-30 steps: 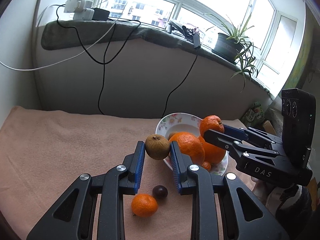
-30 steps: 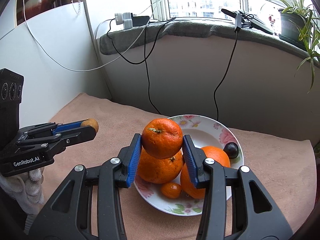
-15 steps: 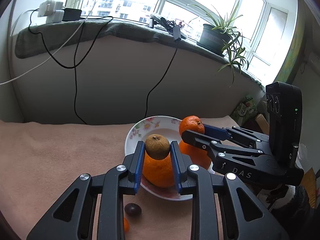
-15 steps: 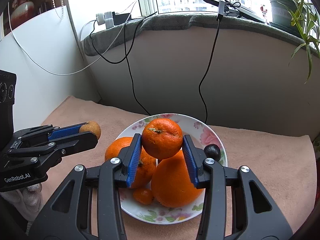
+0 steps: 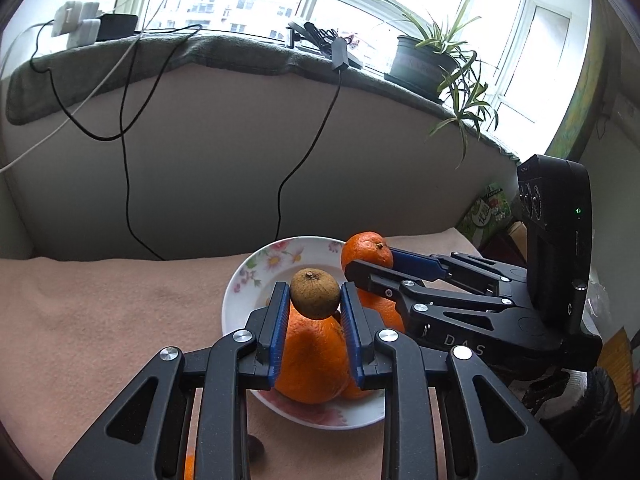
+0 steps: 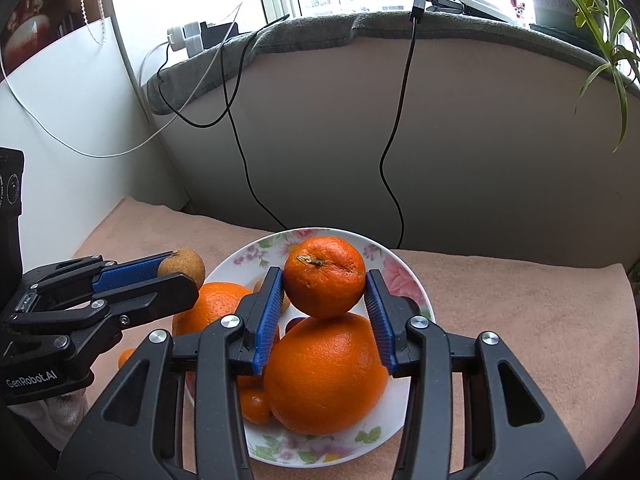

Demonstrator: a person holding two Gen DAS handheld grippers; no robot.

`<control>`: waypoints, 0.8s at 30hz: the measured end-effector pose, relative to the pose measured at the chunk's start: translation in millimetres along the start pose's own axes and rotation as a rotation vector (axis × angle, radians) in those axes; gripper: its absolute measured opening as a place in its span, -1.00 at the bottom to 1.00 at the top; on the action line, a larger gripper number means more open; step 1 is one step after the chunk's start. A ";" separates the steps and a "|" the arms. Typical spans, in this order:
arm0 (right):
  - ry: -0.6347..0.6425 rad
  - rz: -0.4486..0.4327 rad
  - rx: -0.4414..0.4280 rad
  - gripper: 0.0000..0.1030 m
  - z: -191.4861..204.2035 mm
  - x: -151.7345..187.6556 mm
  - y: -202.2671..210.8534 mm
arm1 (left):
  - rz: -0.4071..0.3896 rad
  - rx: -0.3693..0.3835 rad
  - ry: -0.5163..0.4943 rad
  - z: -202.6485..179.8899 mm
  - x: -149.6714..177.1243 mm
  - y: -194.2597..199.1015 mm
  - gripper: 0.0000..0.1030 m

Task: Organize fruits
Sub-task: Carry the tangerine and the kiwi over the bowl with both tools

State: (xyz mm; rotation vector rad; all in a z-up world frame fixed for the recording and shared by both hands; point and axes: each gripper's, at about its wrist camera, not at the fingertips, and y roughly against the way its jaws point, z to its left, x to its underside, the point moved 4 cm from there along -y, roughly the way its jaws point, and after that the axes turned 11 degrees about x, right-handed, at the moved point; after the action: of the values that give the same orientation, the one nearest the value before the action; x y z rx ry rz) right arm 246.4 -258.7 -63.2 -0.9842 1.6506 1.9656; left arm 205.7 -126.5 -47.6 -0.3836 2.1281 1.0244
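My left gripper (image 5: 315, 300) is shut on a small brown round fruit (image 5: 315, 293) and holds it over the flowered plate (image 5: 256, 276). My right gripper (image 6: 325, 284) is shut on a mandarin (image 6: 325, 277) and holds it above a large orange (image 6: 325, 372) in the plate (image 6: 404, 276). A second large orange (image 6: 212, 304) and a tiny orange fruit (image 6: 255, 406) also lie in the plate. In the left wrist view a large orange (image 5: 312, 360) sits under my held fruit. The right gripper with its mandarin (image 5: 366, 250) shows there too.
The plate stands on a pink cloth (image 5: 100, 312). A small orange fruit (image 5: 188, 466) and a dark fruit (image 5: 256, 450) lie on the cloth below my left gripper. A grey wall (image 6: 480, 140) with hanging black cables (image 6: 394, 160) rises behind the plate.
Both grippers have moved in over the plate with their fruits still held. The loose fruits on the cloth have slid down out of the left view.
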 end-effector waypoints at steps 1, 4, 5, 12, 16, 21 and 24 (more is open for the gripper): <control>0.001 0.001 0.001 -0.15 0.1 -0.3 -0.9 | 0.001 0.001 0.000 -0.1 -0.4 -1.0 -0.53; 0.002 0.001 0.001 -0.15 -0.3 -1.6 -2.9 | 0.003 0.004 -0.003 -1.5 -1.5 -3.9 -0.53; 0.001 0.001 0.001 -0.15 -0.7 -2.0 -3.5 | 0.004 0.006 -0.005 -2.0 -1.9 -4.4 -0.53; 0.000 0.014 0.001 -0.15 -2.8 -1.9 -7.8 | 0.013 0.009 -0.009 -4.2 -2.4 -8.8 -0.53; -0.008 0.016 0.002 -0.15 -3.2 -1.7 -7.9 | 0.017 0.011 -0.009 -5.1 -2.6 -11.3 -0.53; -0.013 0.016 0.010 -0.15 -5.2 -1.6 -7.6 | 0.018 0.006 -0.010 -4.7 -2.4 -11.3 -0.53; -0.022 0.018 0.006 -0.14 -6.8 -1.5 -7.3 | 0.017 0.005 -0.011 -4.4 -2.6 -10.8 -0.52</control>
State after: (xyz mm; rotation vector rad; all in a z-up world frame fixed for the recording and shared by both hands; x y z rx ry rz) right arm 254.3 -263.4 -67.5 -0.9451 1.6577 1.9752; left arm 211.2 -136.9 -49.8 -0.3573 2.1276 1.0281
